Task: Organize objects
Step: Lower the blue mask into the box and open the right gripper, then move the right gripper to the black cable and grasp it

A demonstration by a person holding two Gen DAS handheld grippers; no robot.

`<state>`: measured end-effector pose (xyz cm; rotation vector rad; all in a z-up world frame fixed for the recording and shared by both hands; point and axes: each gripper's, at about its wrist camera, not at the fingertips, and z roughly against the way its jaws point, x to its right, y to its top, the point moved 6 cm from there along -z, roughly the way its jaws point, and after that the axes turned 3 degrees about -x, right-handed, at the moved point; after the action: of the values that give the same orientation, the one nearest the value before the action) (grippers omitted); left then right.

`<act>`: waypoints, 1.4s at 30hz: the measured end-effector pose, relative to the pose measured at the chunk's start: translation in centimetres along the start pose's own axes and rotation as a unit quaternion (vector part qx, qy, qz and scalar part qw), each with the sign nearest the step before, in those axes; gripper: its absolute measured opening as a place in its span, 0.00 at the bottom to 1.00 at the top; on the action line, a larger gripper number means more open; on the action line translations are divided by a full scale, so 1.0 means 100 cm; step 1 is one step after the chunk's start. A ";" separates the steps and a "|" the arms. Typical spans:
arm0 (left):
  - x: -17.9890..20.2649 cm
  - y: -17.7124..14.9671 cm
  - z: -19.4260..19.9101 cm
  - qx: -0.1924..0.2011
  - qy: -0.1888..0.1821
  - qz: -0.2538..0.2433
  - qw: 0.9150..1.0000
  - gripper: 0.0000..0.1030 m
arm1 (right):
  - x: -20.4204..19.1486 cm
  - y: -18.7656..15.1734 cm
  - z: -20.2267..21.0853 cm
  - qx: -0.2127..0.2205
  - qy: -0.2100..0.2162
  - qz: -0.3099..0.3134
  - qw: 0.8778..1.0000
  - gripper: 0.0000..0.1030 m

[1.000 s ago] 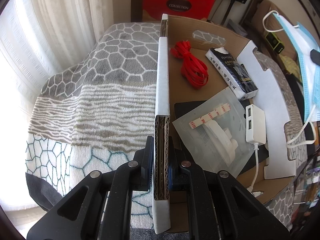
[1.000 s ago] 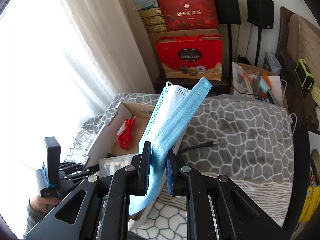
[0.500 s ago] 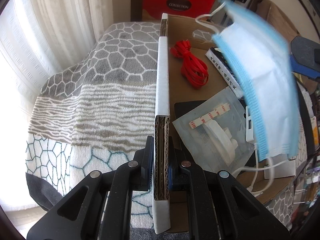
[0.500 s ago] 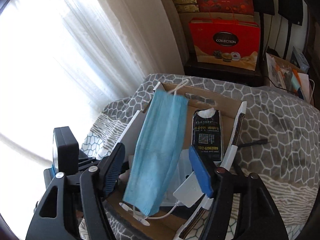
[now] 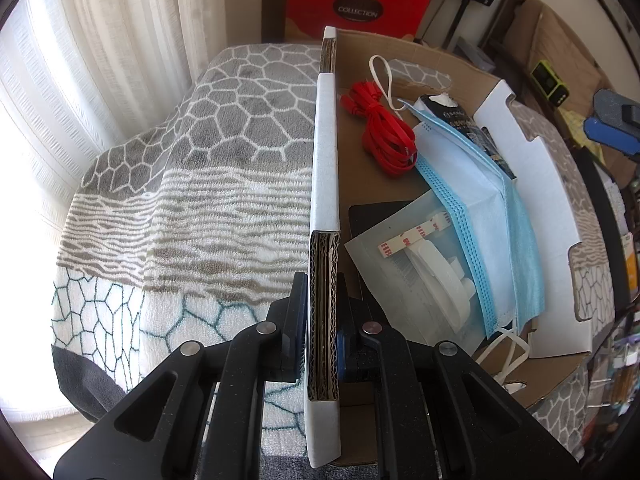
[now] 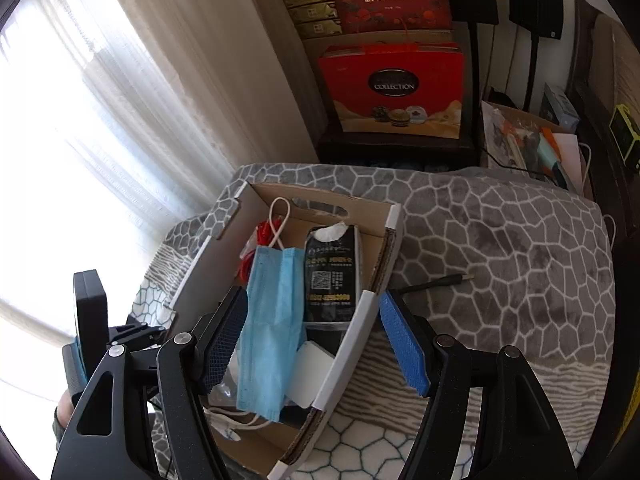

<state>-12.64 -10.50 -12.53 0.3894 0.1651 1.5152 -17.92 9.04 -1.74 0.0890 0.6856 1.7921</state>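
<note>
In the middle of the left wrist view, my left gripper (image 5: 322, 320) is squeezed tight on the near wall of the cardboard box (image 5: 324, 184), one pad on each side of it. I think it is holding the box steady. The box sits on a grey and white blanket (image 5: 192, 184).

In the lower middle of the right wrist view, my right gripper (image 6: 316, 336) has its jaws spread wide, and nothing is pressed between the pads. The blue face mask (image 6: 272, 320) lies in the box below them, not held. One pad is over the inside of the box and the other is over the blanket outside its right wall.

So the mask part looks done. In the left wrist view the mask (image 5: 480, 216) lies at the right of the frame, on top of a clear plastic bag (image 5: 404, 264) with white parts and partly over a dark tissue pack (image 5: 472, 128). A red cable (image 5: 384, 140) is coiled above them, near the far wall. A white plug block (image 6: 310, 372) sits low in the box.

What is left? At the right of the right wrist view, a dark cable end (image 6: 440, 282) lies on the blanket just outside the box. I guess it may belong inside too, but I cannot tell if it is joined to something in the box. I see no other loose things on the blanket.
</note>
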 end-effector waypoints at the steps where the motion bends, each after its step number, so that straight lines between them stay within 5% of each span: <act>1: 0.000 0.000 0.000 0.000 0.000 0.000 1.000 0.10 | 0.006 0.000 0.000 0.000 -0.003 -0.005 1.000 0.68; 15: 0.000 0.000 0.000 0.000 0.000 0.001 1.000 0.10 | 0.067 -0.023 -0.022 -0.028 -0.051 -0.026 0.998 0.68; 21: 0.000 0.000 0.000 0.000 0.000 0.001 1.000 0.10 | 0.079 -0.043 -0.043 -0.055 -0.063 -0.007 0.996 0.57; 42: 0.000 -0.001 0.000 0.000 0.000 0.001 1.000 0.10 | 0.067 -0.061 -0.061 -0.072 -0.065 0.036 0.995 0.52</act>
<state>-12.53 -10.50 -12.52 0.3895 0.1650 1.5171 -17.44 13.67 -11.64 0.1339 0.4633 1.8804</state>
